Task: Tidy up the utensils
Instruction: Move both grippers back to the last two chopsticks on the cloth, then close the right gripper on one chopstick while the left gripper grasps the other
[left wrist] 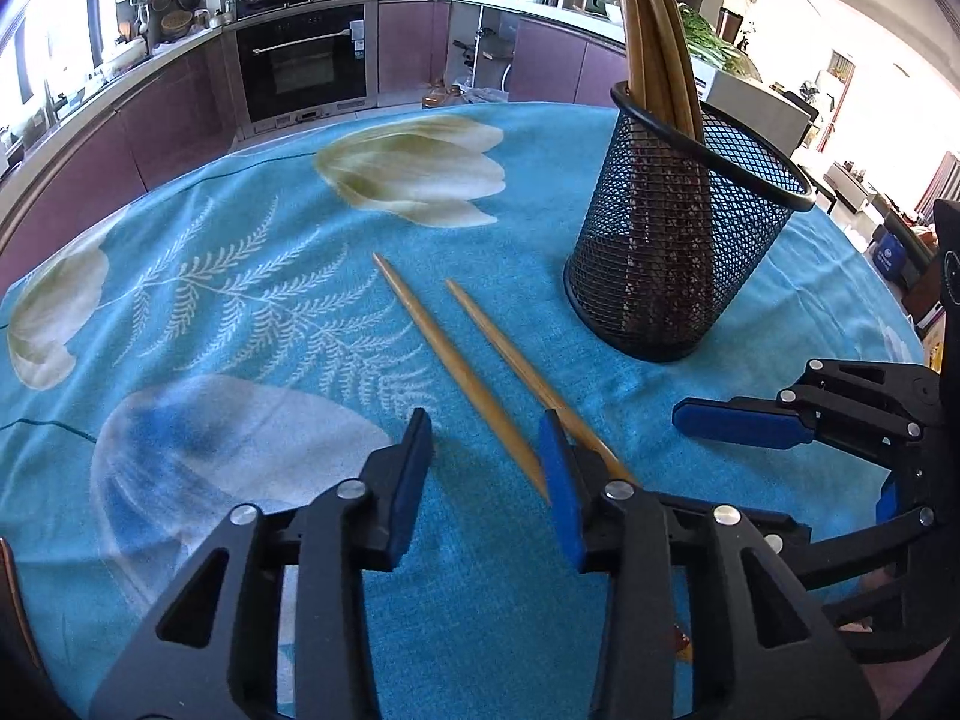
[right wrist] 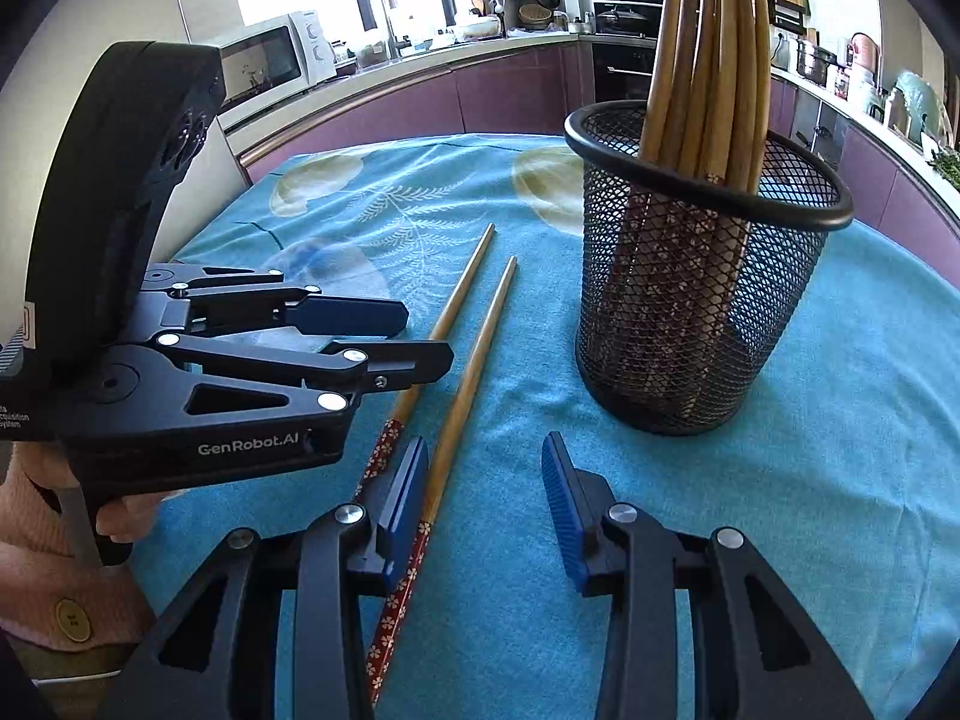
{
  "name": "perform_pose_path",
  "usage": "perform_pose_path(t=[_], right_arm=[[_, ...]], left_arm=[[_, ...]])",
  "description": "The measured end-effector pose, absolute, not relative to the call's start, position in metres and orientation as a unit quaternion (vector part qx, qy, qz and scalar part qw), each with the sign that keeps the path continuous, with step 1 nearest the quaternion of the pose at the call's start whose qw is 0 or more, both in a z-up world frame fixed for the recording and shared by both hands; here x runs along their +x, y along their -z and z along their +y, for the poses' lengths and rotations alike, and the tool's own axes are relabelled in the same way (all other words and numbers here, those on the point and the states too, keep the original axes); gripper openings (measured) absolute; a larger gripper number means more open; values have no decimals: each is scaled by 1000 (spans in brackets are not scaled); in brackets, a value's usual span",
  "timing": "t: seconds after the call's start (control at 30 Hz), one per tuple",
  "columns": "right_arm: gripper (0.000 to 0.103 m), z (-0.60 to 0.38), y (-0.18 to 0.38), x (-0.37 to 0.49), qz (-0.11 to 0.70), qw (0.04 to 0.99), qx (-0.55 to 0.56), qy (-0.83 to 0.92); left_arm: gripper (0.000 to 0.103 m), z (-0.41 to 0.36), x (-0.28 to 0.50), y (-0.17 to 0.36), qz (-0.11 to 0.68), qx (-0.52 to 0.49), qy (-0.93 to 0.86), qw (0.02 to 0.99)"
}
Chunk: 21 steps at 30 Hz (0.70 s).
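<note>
Two wooden chopsticks lie side by side on the blue flowered cloth, tips pointing away. My left gripper (left wrist: pixel 485 426) is low over them with its jaws apart. The left chopstick (left wrist: pixel 456 372) runs between its pads without touching them, and the right chopstick (left wrist: pixel 510 342) passes under its right finger. A black mesh holder (left wrist: pixel 684 240) with several wooden chopsticks upright in it stands to the right. My right gripper (right wrist: pixel 486 444) is open beside the pair, near their red patterned handles (right wrist: pixel 396 600), and holds nothing. The holder (right wrist: pixel 702 276) stands just ahead of it.
The table's cloth (left wrist: pixel 240 312) stretches to the left and back. Kitchen cabinets and an oven (left wrist: pixel 303 66) stand beyond the far edge. In the right wrist view, a hand (right wrist: pixel 129 510) holds the left gripper (right wrist: pixel 427 335) close on the left.
</note>
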State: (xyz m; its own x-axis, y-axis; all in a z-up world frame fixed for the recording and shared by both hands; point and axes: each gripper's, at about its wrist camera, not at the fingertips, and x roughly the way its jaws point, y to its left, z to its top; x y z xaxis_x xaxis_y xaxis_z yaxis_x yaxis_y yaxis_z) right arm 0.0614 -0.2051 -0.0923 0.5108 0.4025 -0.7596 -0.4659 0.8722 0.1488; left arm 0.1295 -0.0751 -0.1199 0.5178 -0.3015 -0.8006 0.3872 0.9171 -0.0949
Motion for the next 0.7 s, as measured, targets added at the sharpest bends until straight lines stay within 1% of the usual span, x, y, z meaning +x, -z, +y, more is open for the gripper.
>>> perform_pose_path(t=[0.13,0.3,0.57,0.63,0.7], right_arm=[[37,-204,92,62,427,868,-38,-250],[36,-203,92,64,427,868,-40,-249],[32,-199,94,70,426,870,-42,-245],[31,-197,94,71,425,870,-43,-245],[30,-196,94,72,425,871,-45,-243]], left_arm=[[20,-72,127,119,453,43,204,867],[16,-66,117,120,457,34,203,865],[16,-58,105,118,458,31,202,865],[25,-57,106,116,454,32,195,869],[26,-55,109,115,451,31,192,871]])
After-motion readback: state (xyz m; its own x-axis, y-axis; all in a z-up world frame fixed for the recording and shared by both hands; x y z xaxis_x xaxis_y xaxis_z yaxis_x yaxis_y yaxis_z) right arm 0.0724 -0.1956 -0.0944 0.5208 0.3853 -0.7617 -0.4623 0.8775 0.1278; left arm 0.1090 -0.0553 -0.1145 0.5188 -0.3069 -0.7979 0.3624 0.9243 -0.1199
